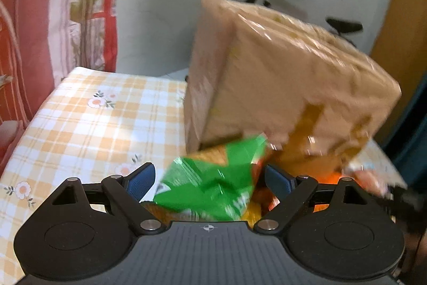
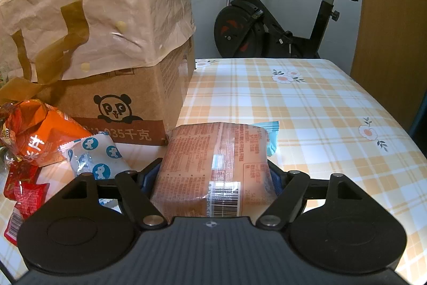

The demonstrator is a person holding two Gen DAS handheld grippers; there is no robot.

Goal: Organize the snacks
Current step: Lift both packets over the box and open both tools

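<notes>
Right gripper [image 2: 214, 178] is clamped on a pinkish clear-wrapped rectangular snack pack [image 2: 213, 167], held just above the checked floral tablecloth [image 2: 307, 108] beside the tan cardboard box under a plastic bag [image 2: 112, 50]. Left gripper [image 1: 208, 182] stands open around a crinkled green snack bag [image 1: 213, 175], pads apart from it. Recommendation: close squarely on the bag's middle before lifting. An exercise bike [image 2: 267, 26] stands behind the table.

The cardboard box [image 2: 125, 87], draped in a tan bag, stands tall ahead of me and blocks the way straight forward on the bench [image 2: 307, 108]. To the right of the box the checked cloth lies bare and I could pass freely there. In front of the box's near face, snack packets [image 2: 45, 135] crowd the surface, leaving little room.
</notes>
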